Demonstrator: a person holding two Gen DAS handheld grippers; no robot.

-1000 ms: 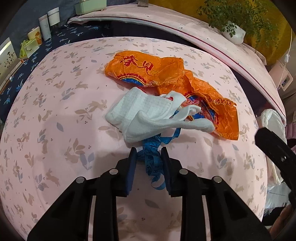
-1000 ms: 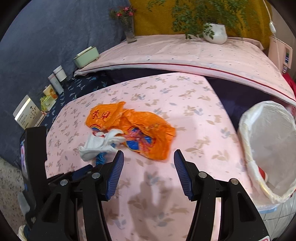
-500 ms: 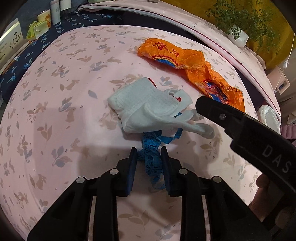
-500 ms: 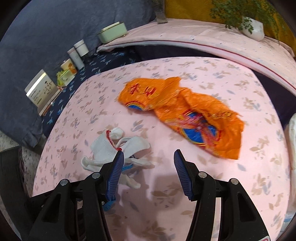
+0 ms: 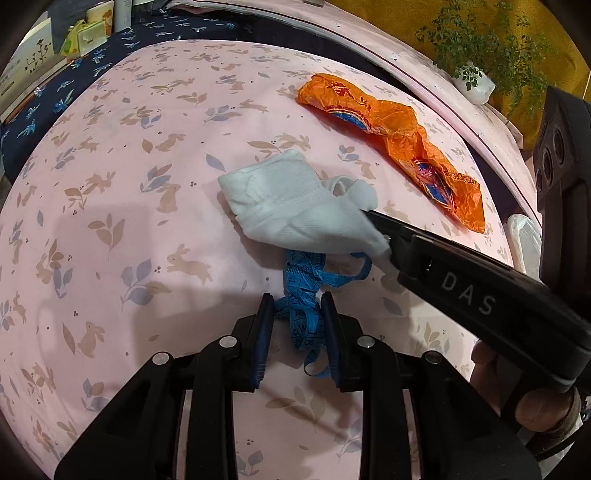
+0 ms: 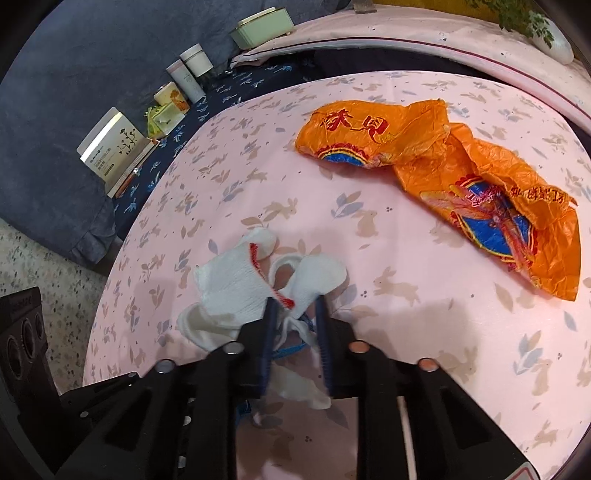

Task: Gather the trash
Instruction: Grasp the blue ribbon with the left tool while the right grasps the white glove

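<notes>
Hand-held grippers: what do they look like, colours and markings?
Both the left hand-held gripper and the right hand-held gripper are matte black plastic with silver screw heads and ribbed blue pads on the fingers. The right one's side reads "DAS" in pale letters.

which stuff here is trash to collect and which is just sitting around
Trash to collect:
white glove
blue measuring tape
orange plastic bag

Just lying about:
potted plant
green box
cups
book

Pink rabbit-print tablecloth [image 6: 424, 332], speckled floor [image 6: 44, 258], mustard wall [image 5: 388, 22].
</notes>
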